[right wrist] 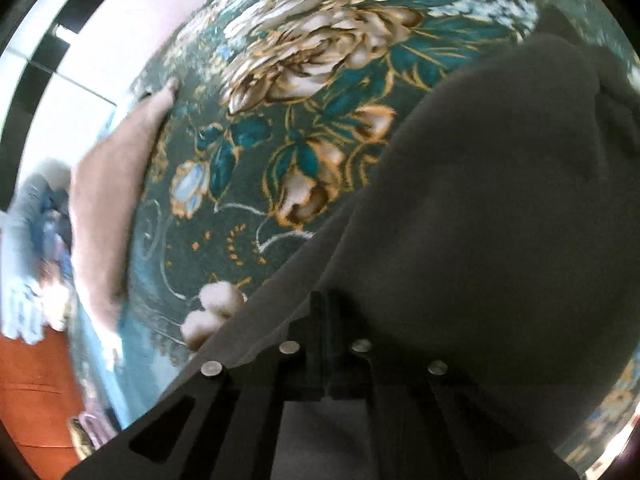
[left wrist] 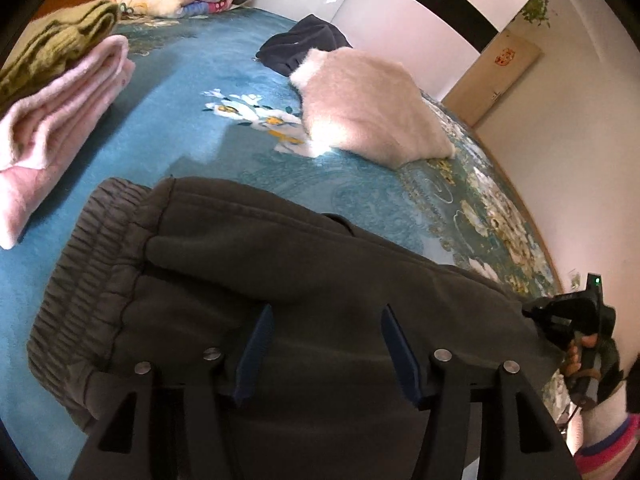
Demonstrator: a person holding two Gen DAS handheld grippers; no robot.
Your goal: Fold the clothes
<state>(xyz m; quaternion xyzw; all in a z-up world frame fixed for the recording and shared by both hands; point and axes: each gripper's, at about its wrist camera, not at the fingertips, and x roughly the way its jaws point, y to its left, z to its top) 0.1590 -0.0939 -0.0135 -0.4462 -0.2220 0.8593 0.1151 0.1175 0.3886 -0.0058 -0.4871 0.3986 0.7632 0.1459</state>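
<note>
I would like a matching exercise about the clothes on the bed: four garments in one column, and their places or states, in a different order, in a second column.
Things:
1. dark grey trousers
2. pink folded garment
3. fluffy cream garment
4. dark navy garment

Places or states:
A. lies behind the fluffy cream one, near the wall
B. folded, under an olive knit
C. under the open left gripper
D. alone mid-bed, partly on the white flowers

Pairs: 1-C, 2-B, 3-D, 4-A

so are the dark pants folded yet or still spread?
Partly folded: dark pants have one layer doubled over near the waistband, the rest lying along the bed.
</note>
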